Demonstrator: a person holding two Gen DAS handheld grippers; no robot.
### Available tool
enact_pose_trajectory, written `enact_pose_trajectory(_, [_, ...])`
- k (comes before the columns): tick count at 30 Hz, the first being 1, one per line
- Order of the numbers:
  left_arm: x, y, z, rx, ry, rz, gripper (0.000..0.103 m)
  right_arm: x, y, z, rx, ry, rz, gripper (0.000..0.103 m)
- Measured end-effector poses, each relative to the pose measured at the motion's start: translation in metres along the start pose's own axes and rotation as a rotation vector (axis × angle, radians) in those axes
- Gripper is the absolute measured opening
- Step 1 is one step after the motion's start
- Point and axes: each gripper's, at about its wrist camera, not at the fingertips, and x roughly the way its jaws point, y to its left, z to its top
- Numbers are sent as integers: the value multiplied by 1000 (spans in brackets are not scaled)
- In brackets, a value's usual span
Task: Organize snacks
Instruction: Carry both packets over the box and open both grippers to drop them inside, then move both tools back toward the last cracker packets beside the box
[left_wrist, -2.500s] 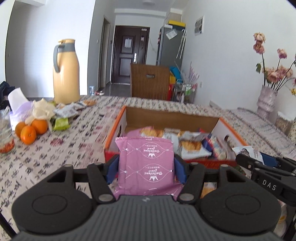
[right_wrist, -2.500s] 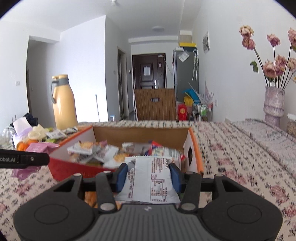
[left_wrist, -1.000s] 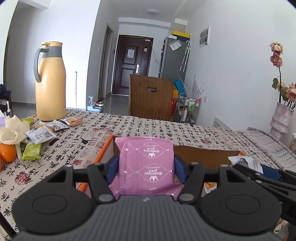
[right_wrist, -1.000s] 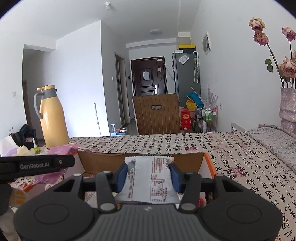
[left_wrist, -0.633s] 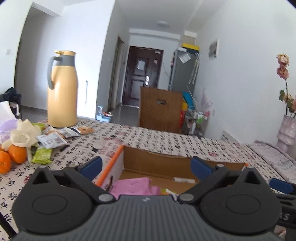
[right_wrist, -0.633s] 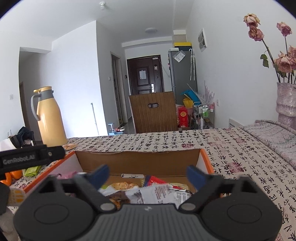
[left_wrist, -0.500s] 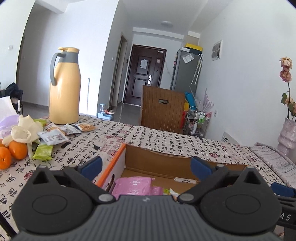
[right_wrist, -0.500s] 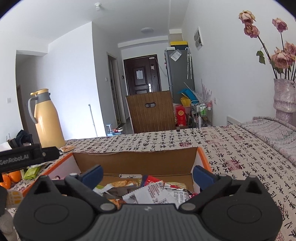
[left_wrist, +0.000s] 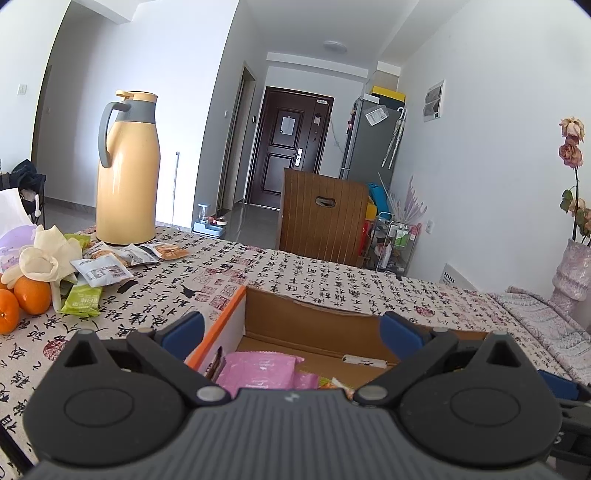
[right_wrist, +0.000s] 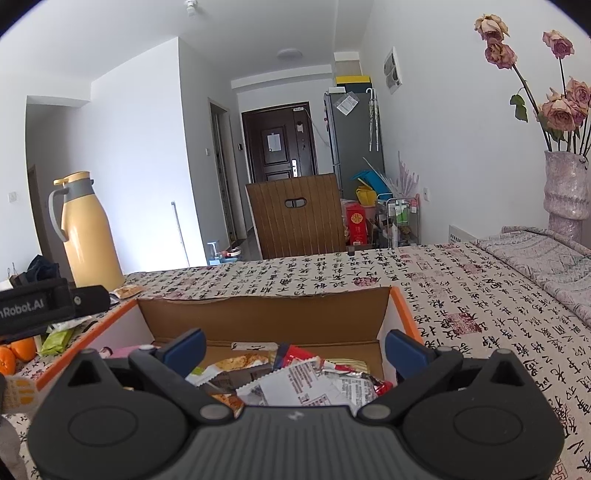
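Observation:
An orange-rimmed cardboard box (left_wrist: 310, 317) stands on the patterned tablecloth and holds several snack packets. My left gripper (left_wrist: 291, 330) hovers over the box's left end, open, with nothing between its blue pads. A pink packet (left_wrist: 260, 373) lies in the box below it. My right gripper (right_wrist: 295, 349) hangs open over the same box (right_wrist: 266, 317), empty. Beneath it rests a white printed packet (right_wrist: 295, 387) among other wrappers. More loose snack packets (left_wrist: 101, 271) lie on the table at the left, by the jug.
A tall yellow thermos jug (left_wrist: 127, 170) stands at the far left. Oranges (left_wrist: 31, 295) and a crumpled cream glove lie near it. A vase with dried roses (right_wrist: 565, 184) stands on the right. A brown chair back (left_wrist: 321, 218) rises beyond the table's far edge.
Both grippers opened wide. The pink packet dropped from the left one into the box, and the white printed packet dropped from the right one onto the wrappers.

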Motion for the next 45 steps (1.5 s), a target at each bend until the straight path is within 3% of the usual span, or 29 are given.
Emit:
enact_pose_trajectory(11, [-30, -9, 19, 1, -40, -12, 103, -23, 3, 16, -16, -26, -7, 103])
enact_pose_trajectory(23, [-74, 5, 8, 26, -28, -20, 103, -67, 16, 2, -26, -7, 18, 103])
enact_pose_trajectory(35, [-105, 38, -28, 75, 50, -15, 103, -96, 28, -33, -50, 69, 35, 103])
enact_pose_trajectory(45, [-107, 69, -65, 121, 164, -5, 103, -90, 31, -69, -68, 208, 15, 103])
